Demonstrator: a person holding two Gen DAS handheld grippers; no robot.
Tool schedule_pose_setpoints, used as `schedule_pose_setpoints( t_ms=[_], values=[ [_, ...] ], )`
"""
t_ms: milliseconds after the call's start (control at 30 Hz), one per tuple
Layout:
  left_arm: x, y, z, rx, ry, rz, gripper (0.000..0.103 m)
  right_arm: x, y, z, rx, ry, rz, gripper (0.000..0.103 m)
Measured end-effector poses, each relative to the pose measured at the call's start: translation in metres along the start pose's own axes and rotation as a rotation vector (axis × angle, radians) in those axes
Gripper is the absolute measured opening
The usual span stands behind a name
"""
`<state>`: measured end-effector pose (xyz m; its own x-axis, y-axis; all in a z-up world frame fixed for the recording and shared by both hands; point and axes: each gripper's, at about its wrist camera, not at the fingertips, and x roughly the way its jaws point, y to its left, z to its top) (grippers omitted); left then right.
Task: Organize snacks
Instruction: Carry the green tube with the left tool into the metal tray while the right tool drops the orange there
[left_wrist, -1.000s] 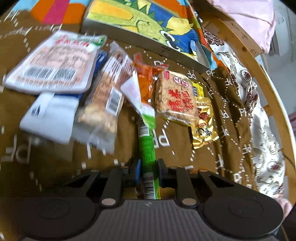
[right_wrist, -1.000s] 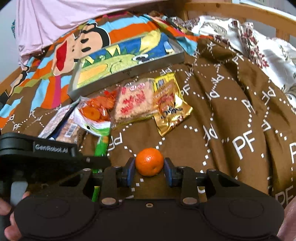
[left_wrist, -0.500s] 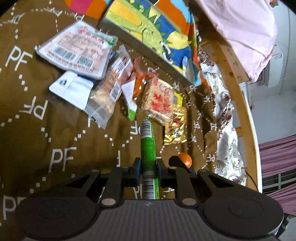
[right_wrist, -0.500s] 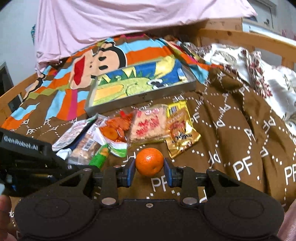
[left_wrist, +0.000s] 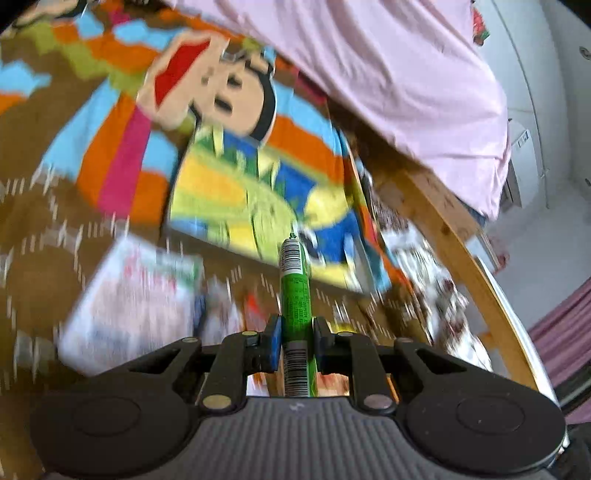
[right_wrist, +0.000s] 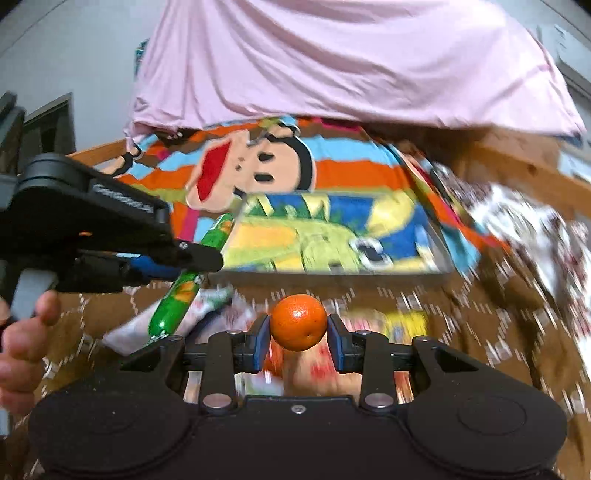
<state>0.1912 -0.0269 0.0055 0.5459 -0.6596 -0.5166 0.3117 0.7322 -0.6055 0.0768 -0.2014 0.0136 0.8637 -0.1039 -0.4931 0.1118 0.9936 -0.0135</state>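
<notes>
Green snack stick (left_wrist: 294, 295), orange mandarin (right_wrist: 298, 322), brown dotted-line blanket (right_wrist: 461, 325), pink sheet (right_wrist: 332, 59), cartoon-print tray (right_wrist: 332, 236)

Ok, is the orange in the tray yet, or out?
Out. The orange sits clamped between the right gripper fingers, short of the tray.

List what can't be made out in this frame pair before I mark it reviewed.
- Left wrist view: the snack packets on the brown blanket are smeared by motion blur; print unreadable.
- Left wrist view: the left gripper hides the green stick's lower end.
- Right wrist view: the right gripper and its orange cover blurred packets behind.
- Right wrist view: tray contents blurred.
</notes>
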Motion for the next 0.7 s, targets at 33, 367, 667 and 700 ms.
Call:
schedule_pose_setpoints(
  t_ms=[33,367,667,700],
  values=[
    [0.005,0.001,0.009,0.014,-0.023,0.013,0.019,0.012,0.001,0.006,-0.011,-0.02,0.008,0.035],
    [0.07,0.031,0.073,0.034,-0.181,0.065,0.019,0.121,0.008,0.046,-0.051,-0.106,0.029,0.035],
    [0.121,0.072,0.082,0.028,-0.225,0.112,0.019,0.194,0.016,0.051,-0.055,-0.068,0.037,0.035],
    [0.125,0.075,0.082,0.022,-0.216,0.112,0.019,0.201,0.016,0.048,-0.051,-0.053,0.035,0.035]
  ],
)
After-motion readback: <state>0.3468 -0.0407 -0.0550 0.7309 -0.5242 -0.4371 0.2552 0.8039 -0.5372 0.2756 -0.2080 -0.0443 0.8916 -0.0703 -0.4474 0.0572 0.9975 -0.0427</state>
